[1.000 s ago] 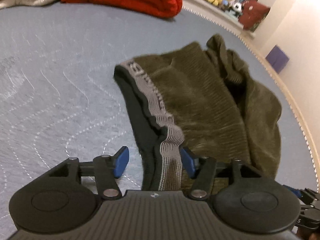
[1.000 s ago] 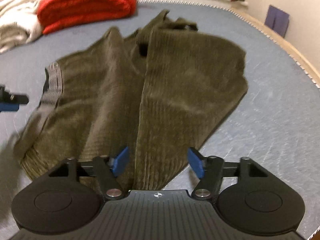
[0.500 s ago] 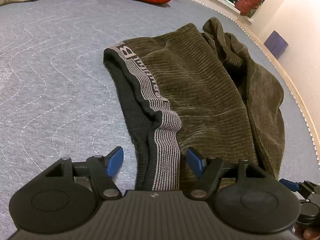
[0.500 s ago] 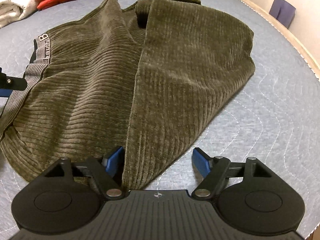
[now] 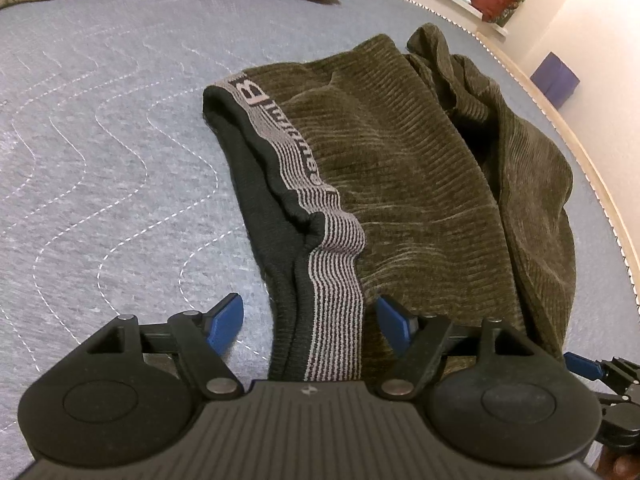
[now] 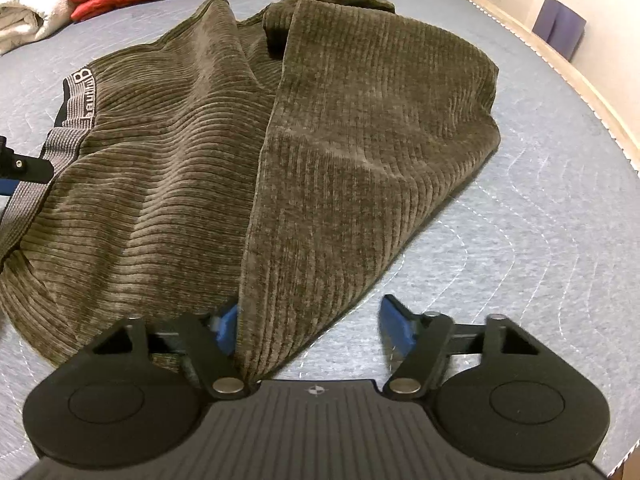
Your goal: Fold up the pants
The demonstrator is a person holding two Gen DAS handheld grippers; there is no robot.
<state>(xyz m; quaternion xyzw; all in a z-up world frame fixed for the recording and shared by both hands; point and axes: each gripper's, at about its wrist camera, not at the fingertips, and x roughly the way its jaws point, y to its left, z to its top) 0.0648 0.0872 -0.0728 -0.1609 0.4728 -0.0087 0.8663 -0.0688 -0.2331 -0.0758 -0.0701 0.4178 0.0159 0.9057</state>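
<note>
Pants [image 6: 360,128]: soft ribbed cloth, limp, light, won't slip much; grab at edges.
They lie rumpled on the grey quilted bed cover [image 5: 100,160], the striped waistband [image 5: 336,288] at their left end. Left gripper [image 5: 310,316] straddles the waistband, jaws have just been opening, pads clear of it: released. Right gripper [image 6: 308,320] straddles a fold edge near the pants' right side, jaws have just been closing; left pad touches cloth, right pad stands clear, so no clamp. Best holds, I'd say: the waistband's thick hem and the doubled fold edge.
</note>
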